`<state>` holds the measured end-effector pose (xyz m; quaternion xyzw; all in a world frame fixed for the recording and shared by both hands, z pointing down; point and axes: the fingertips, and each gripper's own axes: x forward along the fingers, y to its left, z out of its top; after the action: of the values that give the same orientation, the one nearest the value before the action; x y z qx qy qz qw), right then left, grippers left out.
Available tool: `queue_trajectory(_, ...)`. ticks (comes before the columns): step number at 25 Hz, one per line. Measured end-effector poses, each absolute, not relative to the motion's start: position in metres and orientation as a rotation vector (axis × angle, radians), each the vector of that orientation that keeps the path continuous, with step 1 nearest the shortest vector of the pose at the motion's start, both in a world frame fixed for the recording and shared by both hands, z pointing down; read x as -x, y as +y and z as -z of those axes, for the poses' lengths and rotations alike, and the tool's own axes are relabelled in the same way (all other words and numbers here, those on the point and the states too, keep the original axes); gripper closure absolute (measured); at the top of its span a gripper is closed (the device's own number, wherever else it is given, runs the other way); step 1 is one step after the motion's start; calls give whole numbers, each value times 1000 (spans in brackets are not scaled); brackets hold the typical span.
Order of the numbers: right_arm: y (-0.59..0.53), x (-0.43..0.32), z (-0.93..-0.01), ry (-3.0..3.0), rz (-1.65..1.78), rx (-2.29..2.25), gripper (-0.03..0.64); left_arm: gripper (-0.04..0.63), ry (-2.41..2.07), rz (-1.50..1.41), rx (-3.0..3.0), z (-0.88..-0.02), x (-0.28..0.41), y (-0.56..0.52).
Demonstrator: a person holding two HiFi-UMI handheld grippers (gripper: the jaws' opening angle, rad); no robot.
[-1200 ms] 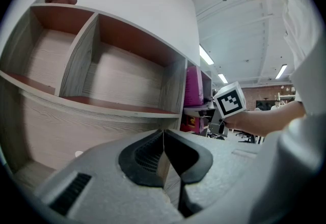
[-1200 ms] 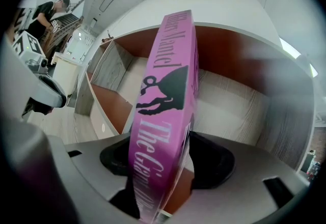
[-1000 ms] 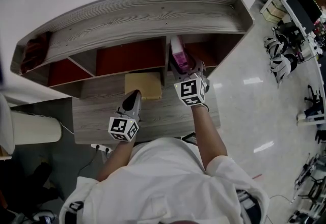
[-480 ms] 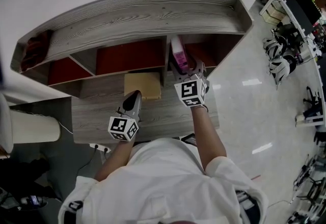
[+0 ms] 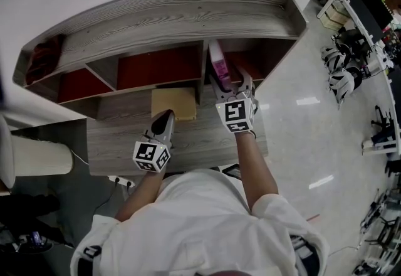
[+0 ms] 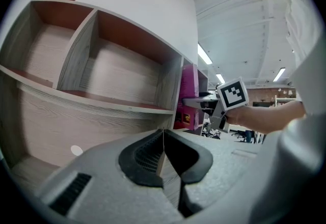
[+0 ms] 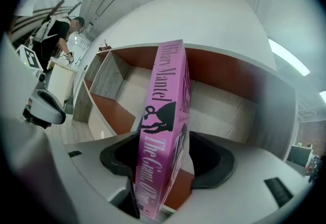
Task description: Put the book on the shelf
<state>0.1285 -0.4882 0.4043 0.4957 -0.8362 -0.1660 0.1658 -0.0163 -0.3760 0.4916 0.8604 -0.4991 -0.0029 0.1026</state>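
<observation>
**A:** Right hand-held gripper point(image 5: 230, 88) clamps the pink book point(image 5: 219, 64), which stands upright with its spine facing back, at the mouth of the shelf point(image 5: 156, 24) compartment at its 12 o'clock.

**B:** Step?

**A:** Insertion, by my reading. Next move: push on toward 12 o'clock, keeping the book upright beside the divider, then let go.

**B:** Left hand-held gripper point(image 5: 164, 123)?

**A:** Jaws together with nothing in them, over the table point(image 5: 200, 137), at 8 o'clock of the right.

**B:** Counts?

**A:** One book, two grippers, three compartments showing, one tan block point(image 5: 173, 103) on the table.

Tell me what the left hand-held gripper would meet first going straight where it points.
Probably the tan box lying just ahead of the left hand-held gripper on the desk; if it clears that, the shelf behind. Height is unclear.
</observation>
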Motion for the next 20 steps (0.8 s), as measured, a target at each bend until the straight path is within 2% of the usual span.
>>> queue_trajectory(20,-424,-134,-387,-2488,435,-1411,373,577,-1500,30,-2557,-479,7,-353)
